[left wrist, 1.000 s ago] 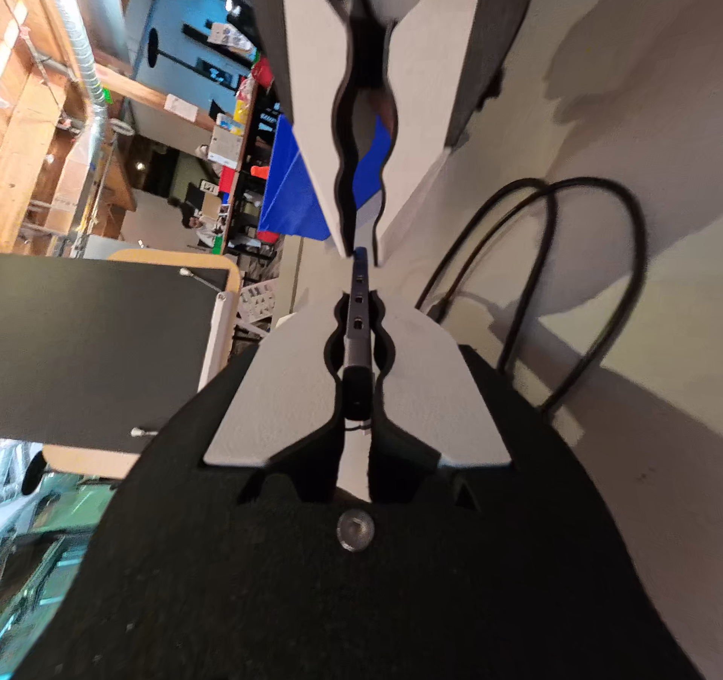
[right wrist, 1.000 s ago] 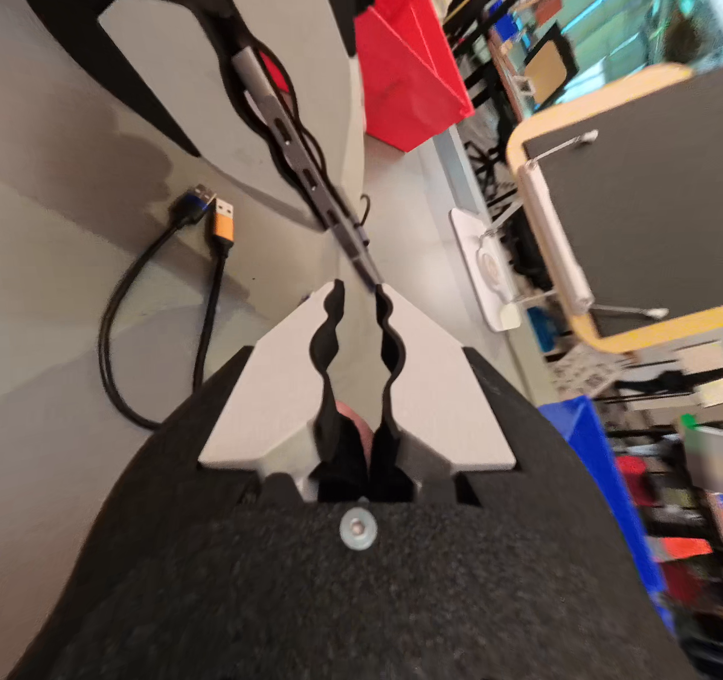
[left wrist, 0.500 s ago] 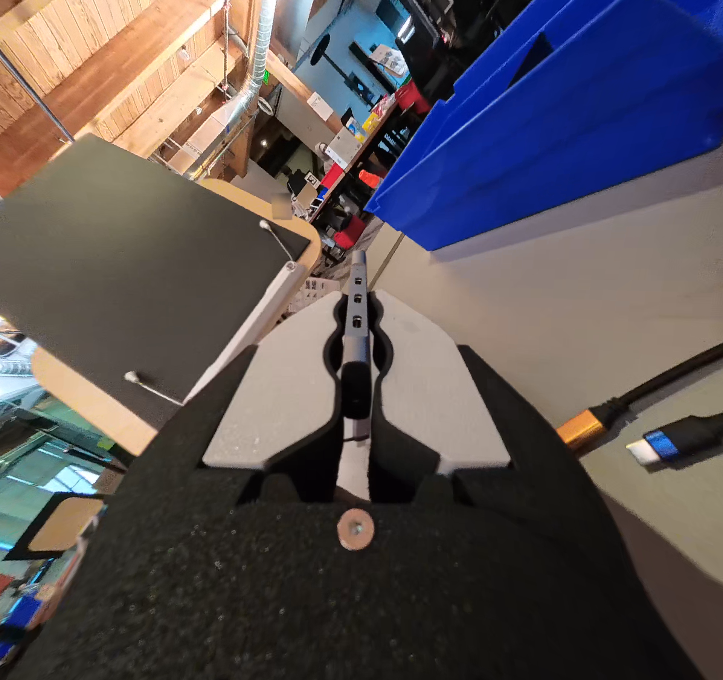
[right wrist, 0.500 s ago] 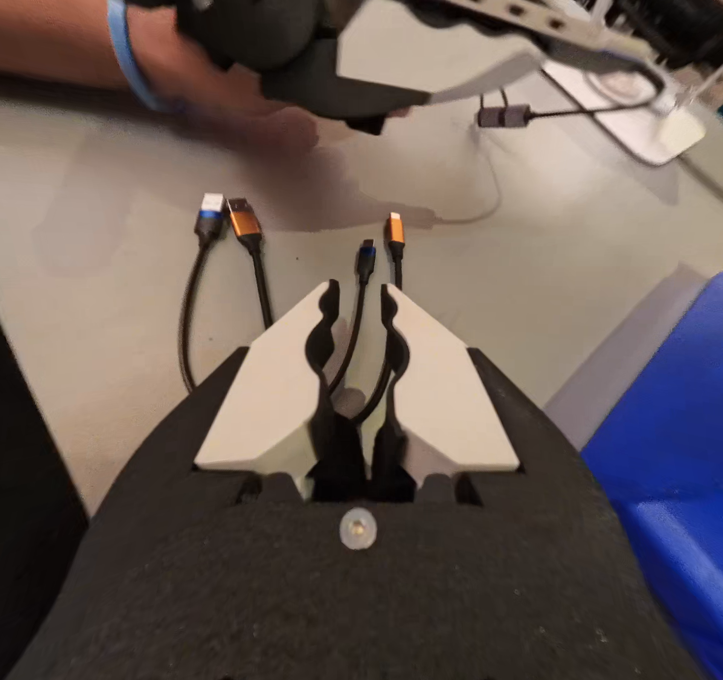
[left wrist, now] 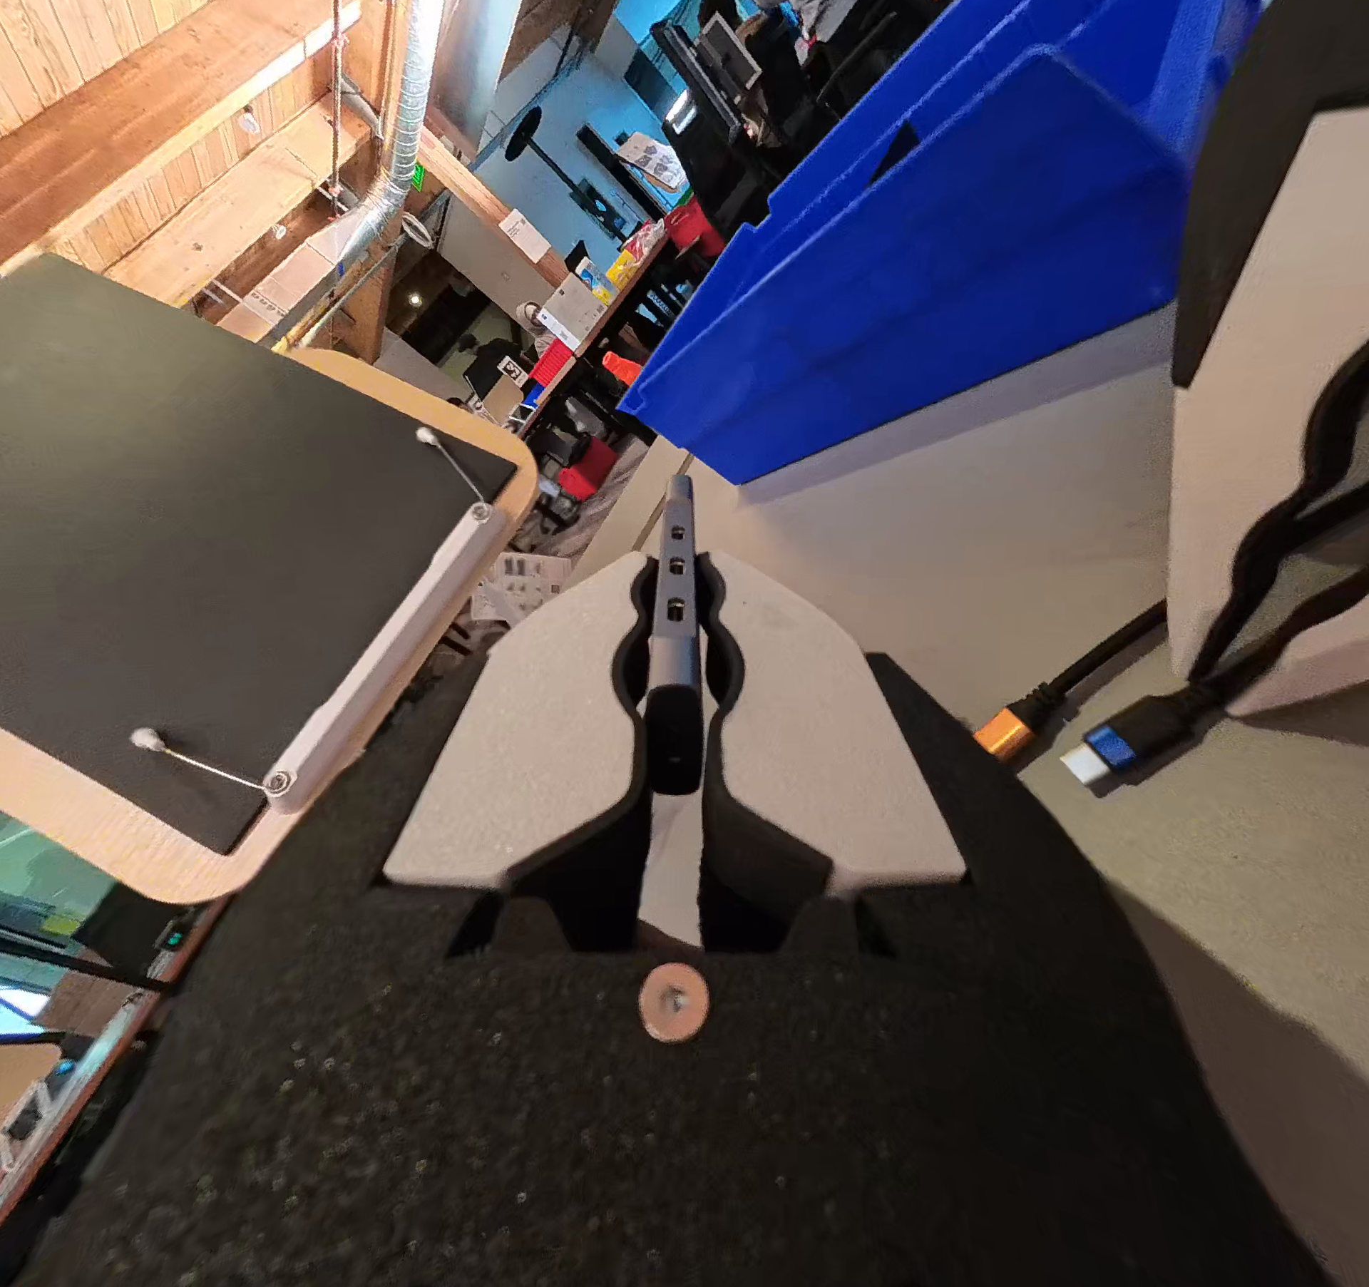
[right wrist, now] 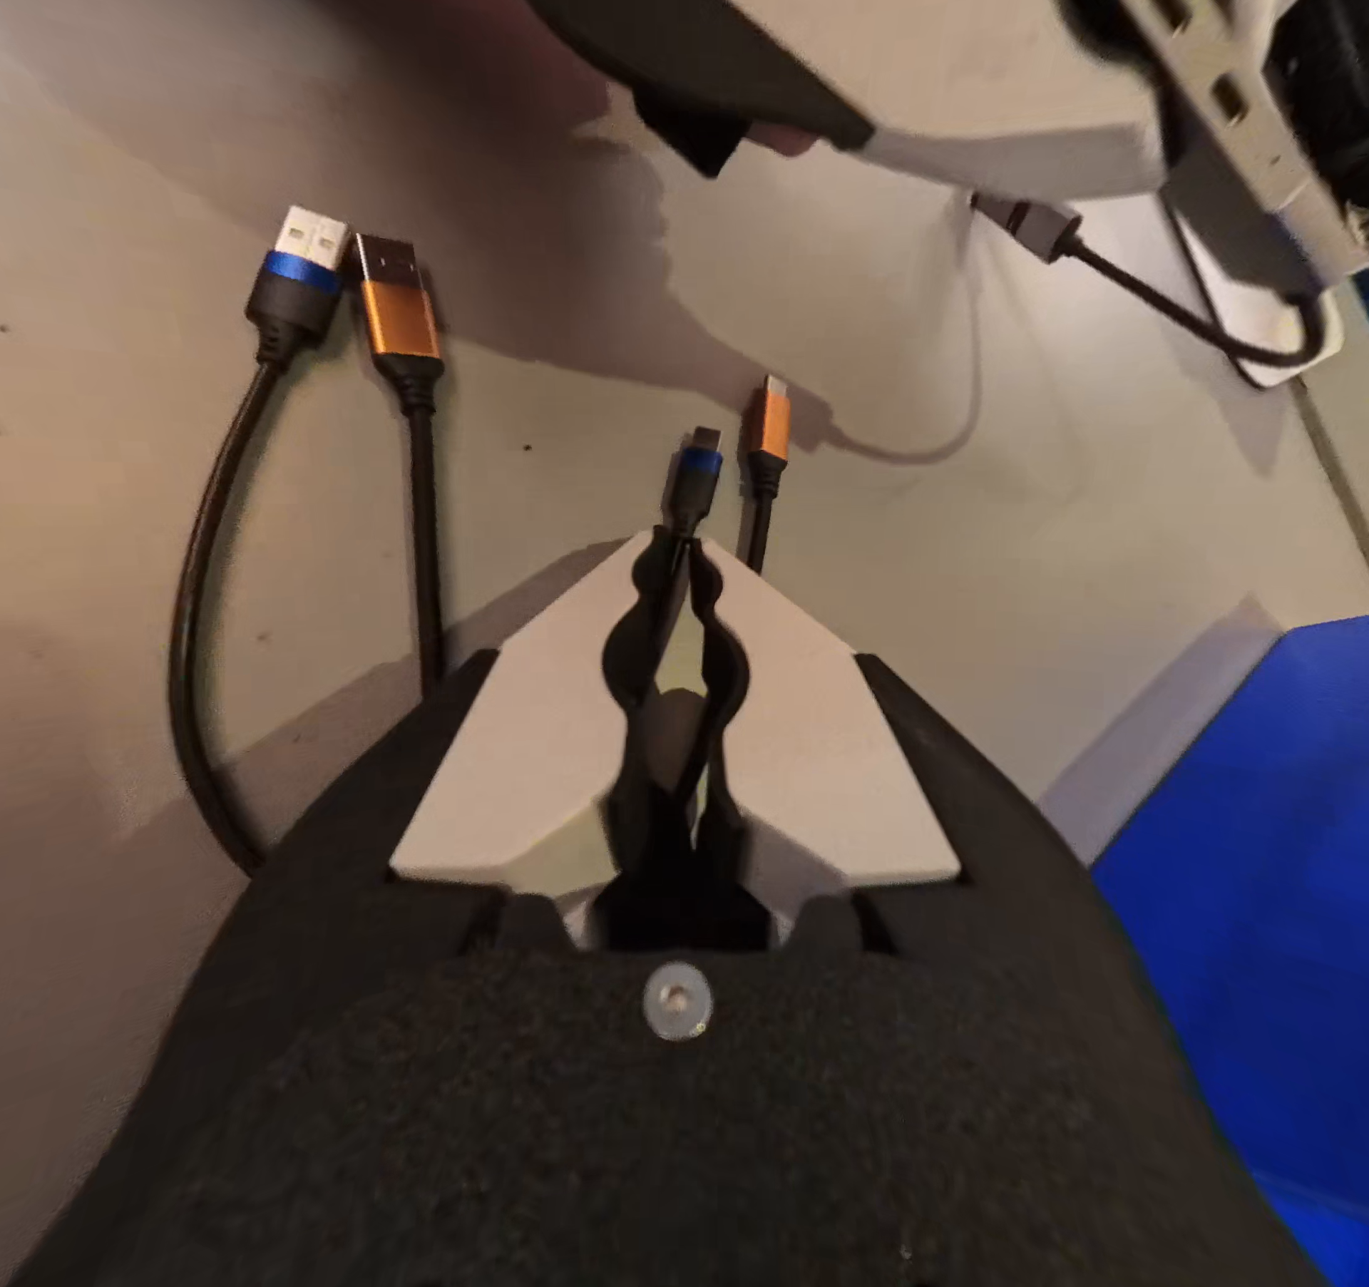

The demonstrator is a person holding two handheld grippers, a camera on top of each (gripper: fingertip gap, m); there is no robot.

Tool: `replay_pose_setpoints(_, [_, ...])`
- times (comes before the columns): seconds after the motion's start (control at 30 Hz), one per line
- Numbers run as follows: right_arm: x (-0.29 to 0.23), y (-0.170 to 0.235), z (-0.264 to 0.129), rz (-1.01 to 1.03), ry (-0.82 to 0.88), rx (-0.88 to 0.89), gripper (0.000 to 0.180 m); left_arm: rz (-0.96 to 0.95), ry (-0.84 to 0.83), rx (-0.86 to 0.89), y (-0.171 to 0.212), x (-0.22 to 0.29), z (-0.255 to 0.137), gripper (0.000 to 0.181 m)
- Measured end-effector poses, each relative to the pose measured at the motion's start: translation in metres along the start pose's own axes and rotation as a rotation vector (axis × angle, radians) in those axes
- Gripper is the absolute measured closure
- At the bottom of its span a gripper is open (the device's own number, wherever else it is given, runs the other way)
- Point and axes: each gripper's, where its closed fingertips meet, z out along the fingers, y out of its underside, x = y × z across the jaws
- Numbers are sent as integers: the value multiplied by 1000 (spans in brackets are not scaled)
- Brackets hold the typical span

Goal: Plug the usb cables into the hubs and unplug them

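Between the pale fingers of the left gripper point(left wrist: 675, 570), a slim grey hub point(left wrist: 675, 629) is clamped edge-up, held above the grey table point(left wrist: 963, 511). Three small ports show along its upper edge, and its far end projects past the fingertips. The right wrist view shows the same hub point(right wrist: 1215, 81) blurred at the top right, with a short dark lead point(right wrist: 1156, 296) looping from its end to a grey plug.

On the table, the right gripper point(right wrist: 675, 536) is closed on the blue-banded cable point(right wrist: 670, 585) just behind its small plug point(right wrist: 698, 470). The orange-sleeved small plug point(right wrist: 770, 422) lies just beside it, free. Two larger plugs, one blue-banded point(right wrist: 300, 281) and one orange point(right wrist: 400, 310), lie side by side to the left. Both cable loops are cut off behind the gripper body.

Only the left wrist view shows the blue bins point(left wrist: 926, 273) and the black board point(left wrist: 185, 548).
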Motion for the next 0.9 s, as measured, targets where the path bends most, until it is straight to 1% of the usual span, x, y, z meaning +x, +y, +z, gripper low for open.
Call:
replay_pose_setpoints(0.13, [4, 4, -2, 40, -5, -10, 178, 128, 22, -6, 1, 14, 1, 171])
replay_pose_setpoints(0.2, [8, 1, -12, 57, -16, 6, 178, 176, 30, -3, 2, 18, 1, 171])
replay_pose_setpoints(0.3, [16, -13, -35, 213, -101, 69, 179, 250, 31, 15, 1, 22, 1, 171])
replay_pose_setpoints(0.43, [34, -21, -55, 371, -163, 93, 179, 398, 28, 21, 0, 30, 1, 171])
replay_pose_setpoints(0.53, [38, -18, -55, 368, -161, 47, 179, 434, 39, 25, -3, 37, 0, 171])
replay_pose_setpoints(0.67, [34, -22, -53, 380, -176, 37, 179, 488, 38, 36, -6, 42, -1, 171])
replay_pose_setpoints(0.9, [37, -20, -53, 381, -157, 27, 179, 498, 59, 46, -8, 49, -1, 171])
